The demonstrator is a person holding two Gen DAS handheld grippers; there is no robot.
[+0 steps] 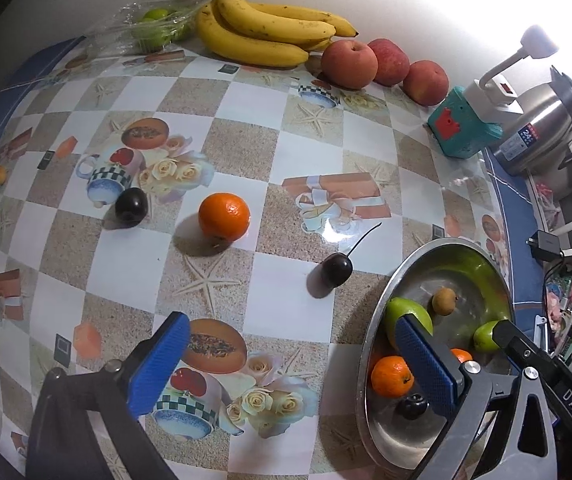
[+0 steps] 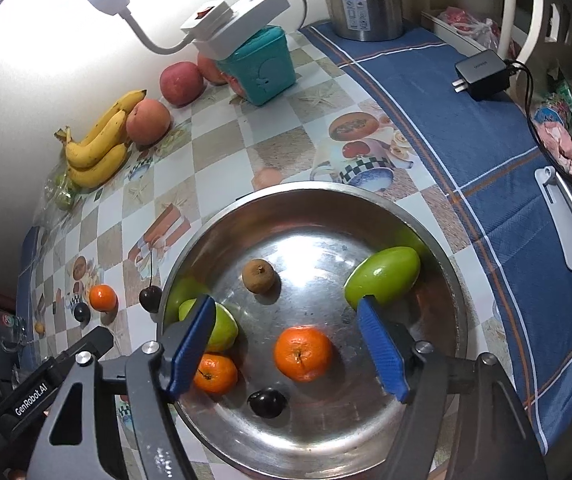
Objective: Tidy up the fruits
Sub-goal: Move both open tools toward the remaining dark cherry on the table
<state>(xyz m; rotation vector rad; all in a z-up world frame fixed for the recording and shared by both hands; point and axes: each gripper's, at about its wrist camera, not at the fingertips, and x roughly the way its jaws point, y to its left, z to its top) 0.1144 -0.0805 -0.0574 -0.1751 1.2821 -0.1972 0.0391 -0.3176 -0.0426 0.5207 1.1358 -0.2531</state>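
Right tool (image 2: 286,350) spread wide and empty above round steel bowl (image 2: 442,236), small orange mandarin (image 2: 303,353) between its blue pads, green fruit (image 2: 384,276) at 2 o'clock, left tool (image 1: 290,368) fully open over checkered counter (image 1: 278,320), dark cherry (image 1: 336,270) at 12 o'clock.

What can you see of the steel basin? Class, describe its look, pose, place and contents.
The steel basin is round, shallow and shiny, with a scuffed, mirror-like floor and a rolled rim. It sits upright on the patterned tablecloth, near the blue cloth. Inside lie two green fruits, two mandarins, a small brown fruit and a dark cherry. The open right gripper hovers above it, holding nothing.
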